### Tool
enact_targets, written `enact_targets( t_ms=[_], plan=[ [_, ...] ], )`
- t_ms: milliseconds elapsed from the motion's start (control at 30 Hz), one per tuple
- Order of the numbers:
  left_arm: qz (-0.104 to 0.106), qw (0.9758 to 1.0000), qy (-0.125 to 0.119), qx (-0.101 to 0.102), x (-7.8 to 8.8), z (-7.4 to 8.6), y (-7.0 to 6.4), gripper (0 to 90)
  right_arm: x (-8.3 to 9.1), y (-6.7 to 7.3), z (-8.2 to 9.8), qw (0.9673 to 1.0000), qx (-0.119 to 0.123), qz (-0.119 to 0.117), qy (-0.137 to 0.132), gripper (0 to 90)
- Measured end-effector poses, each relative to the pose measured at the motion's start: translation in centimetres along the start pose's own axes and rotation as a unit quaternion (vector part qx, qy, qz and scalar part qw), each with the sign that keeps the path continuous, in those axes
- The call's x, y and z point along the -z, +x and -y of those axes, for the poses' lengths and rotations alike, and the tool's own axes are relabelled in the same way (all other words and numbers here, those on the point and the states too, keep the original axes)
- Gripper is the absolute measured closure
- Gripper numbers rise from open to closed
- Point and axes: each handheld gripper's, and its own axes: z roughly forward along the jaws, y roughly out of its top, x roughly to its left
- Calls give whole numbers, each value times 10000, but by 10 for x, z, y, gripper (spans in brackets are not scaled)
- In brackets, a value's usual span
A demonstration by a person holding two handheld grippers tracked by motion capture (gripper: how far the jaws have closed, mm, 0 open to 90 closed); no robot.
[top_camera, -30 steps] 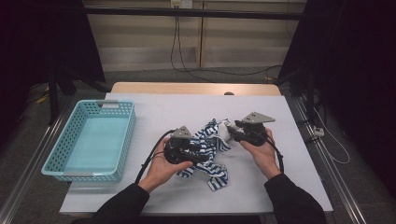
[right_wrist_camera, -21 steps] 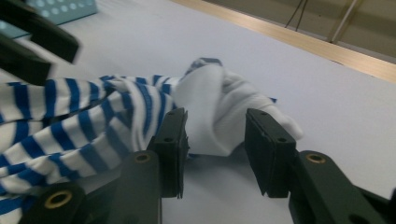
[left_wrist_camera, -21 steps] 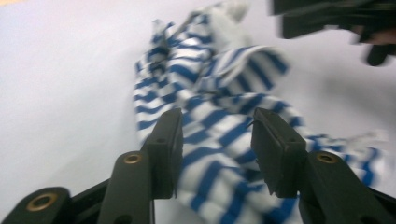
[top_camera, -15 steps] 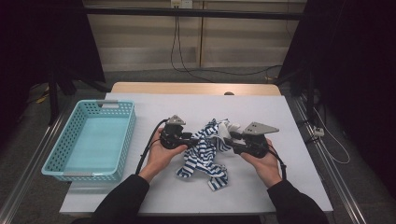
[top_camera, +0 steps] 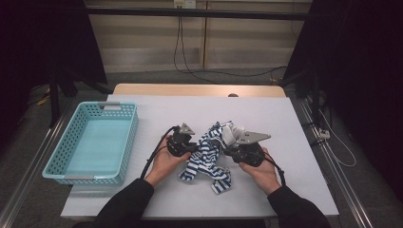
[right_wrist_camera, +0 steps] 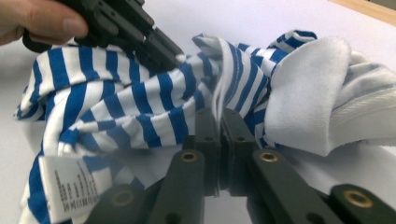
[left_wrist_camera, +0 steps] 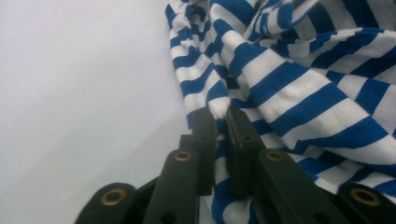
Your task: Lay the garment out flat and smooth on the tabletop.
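We find the blue-and-white striped garment (top_camera: 207, 154) lying crumpled on the white table (top_camera: 285, 123), slightly toward the near edge and right of the middle, directly between the two hand-held tools. The left gripper (top_camera: 192, 148) meets it from the left and the right gripper (top_camera: 227, 151) from the right, so the cloth bridges the short gap between them.

In the left gripper view, the jaws have just been closing and now pinch a fold of the striped cloth (left_wrist_camera: 299, 84) at its left border, with fabric caught between the pads. In the right gripper view, the jaws have likewise just been closing and now clamp a thin edge of the same cloth (right_wrist_camera: 140, 98); a white piece of fabric (right_wrist_camera: 317, 93) bunches just beside them on the right, and a printed care label (right_wrist_camera: 65, 182) hangs at lower left. The left gripper (right_wrist_camera: 177, 58) shows there too, on the far side of the cloth.

We note bare table surface beyond the garment and to its right. A turquoise basket (top_camera: 59, 168) stands at the table's left edge, well apart from the garment.
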Motion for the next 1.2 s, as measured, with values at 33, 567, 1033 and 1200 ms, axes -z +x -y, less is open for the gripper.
enact_targets(
  t_ms=[33,567,1033,1200],
  plan=[
    [11,10000,-3,56,1,1,2,848,0,0,1,10000,7,-28,10,886],
    [83,9994,54,341,13,10,11,856,6,11,33,9941,588,47,907,894],
    [451,9973,168,549,45,41,-3,855,29,-17,46,9875,707,896,1087,894],
    [623,9961,263,560,51,47,-17,853,32,-27,47,9871,619,1106,981,890]
  ],
)
